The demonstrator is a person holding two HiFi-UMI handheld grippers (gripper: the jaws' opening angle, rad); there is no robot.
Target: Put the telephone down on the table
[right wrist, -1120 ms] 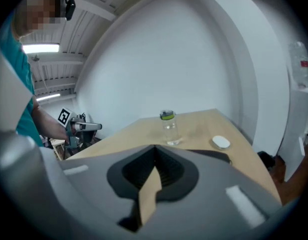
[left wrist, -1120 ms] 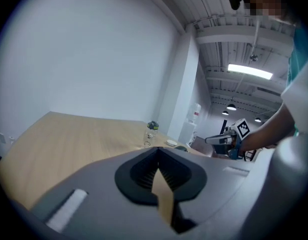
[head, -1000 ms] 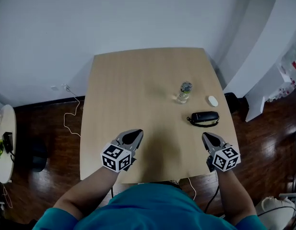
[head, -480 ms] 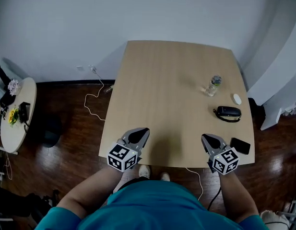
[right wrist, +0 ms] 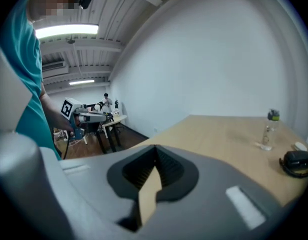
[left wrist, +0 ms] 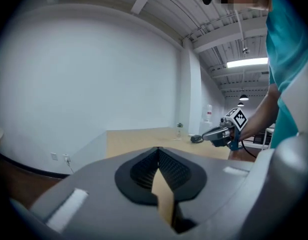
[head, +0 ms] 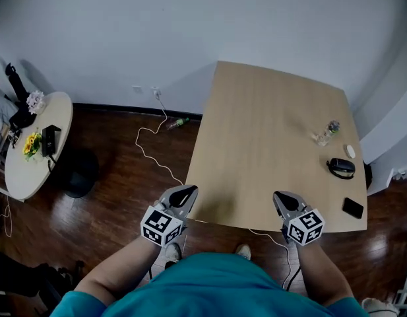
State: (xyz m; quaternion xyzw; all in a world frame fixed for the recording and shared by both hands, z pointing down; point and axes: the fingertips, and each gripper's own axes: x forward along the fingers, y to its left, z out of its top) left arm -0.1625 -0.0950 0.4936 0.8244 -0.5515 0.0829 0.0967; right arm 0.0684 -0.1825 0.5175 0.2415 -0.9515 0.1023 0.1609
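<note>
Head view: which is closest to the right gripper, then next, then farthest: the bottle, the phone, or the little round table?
From the right gripper:
1. Phone, on the big table, at its near right corner.
2. Bottle, farther across the same top.
3. Round table, far left across the floor.

Table (head: 269,131): pale matt wood-grain top. Floor (head: 117,197) beside the table: dark glossy wood boards. Bottle (head: 328,133) on the table: clear plastic

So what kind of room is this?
Probably an office or workroom: a plain wooden table, a small round side table by a bare white wall, and strip lights under an open ceiling.
</note>
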